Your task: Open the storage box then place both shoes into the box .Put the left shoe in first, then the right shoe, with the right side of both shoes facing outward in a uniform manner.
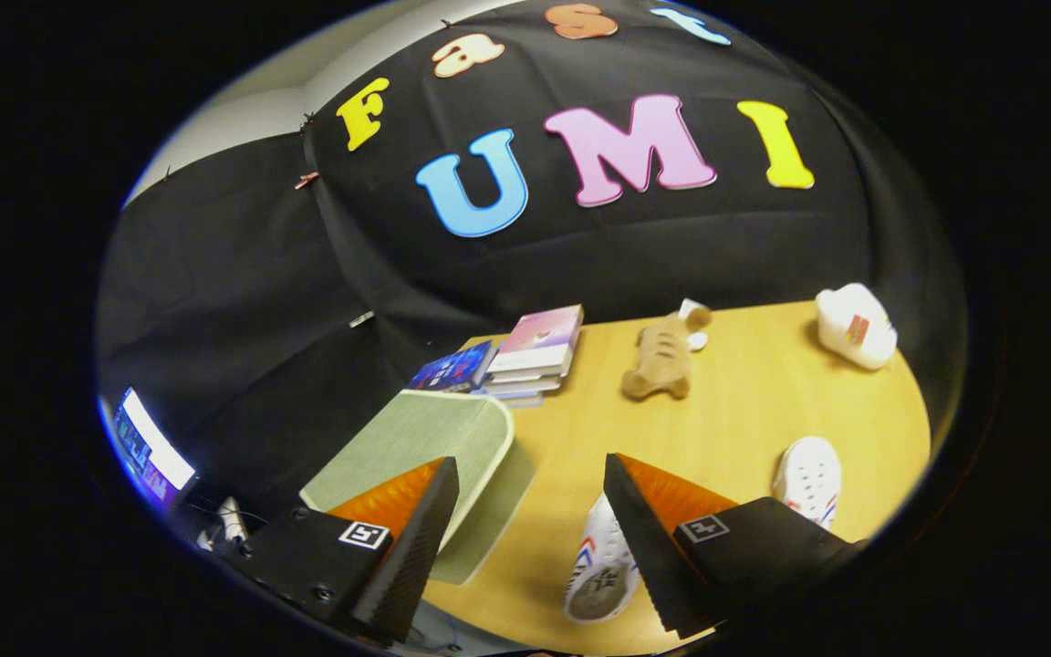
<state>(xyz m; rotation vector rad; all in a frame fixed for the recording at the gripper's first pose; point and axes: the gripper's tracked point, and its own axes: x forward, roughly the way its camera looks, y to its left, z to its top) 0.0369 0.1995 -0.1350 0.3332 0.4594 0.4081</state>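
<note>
Gripper: your gripper (525, 538) is spread wide, fingers well apart, nothing between them but bare table. It hangs above the table, tilted.
Left finger: sits over the near corner of the storage box (430, 461), overlapping its lid in view. Can't tell if it touches.
Right finger: overlaps the side of the near shoe (603, 566). Contact can't be told either.
Storage box: pale green, fabric-looking, at the table's left end, just ahead of your left finger. Lid looks down, box tilted in view because of the camera angle.
Near shoe: white with holes on top and red-blue marks on the side, sole end toward you, lying just inside your right finger, partly hidden by it.
Second shoe (808, 479): same white perforated type, just beyond your right finger and to its outer side, near the table's edge. The two shoes are apart, with your right finger between them in view.
Table (744, 401): light wood.
Books (539, 351): small stack beyond the box, by the booth's wall, with another book (452, 367) flat beside it on the left.
Plush toy (662, 356): brown, lying mid-table, well beyond your fingers.
White bottle (856, 326): lying on its side at the far right of the table.
Screen (151, 452): lit, off the table to your left.
</note>
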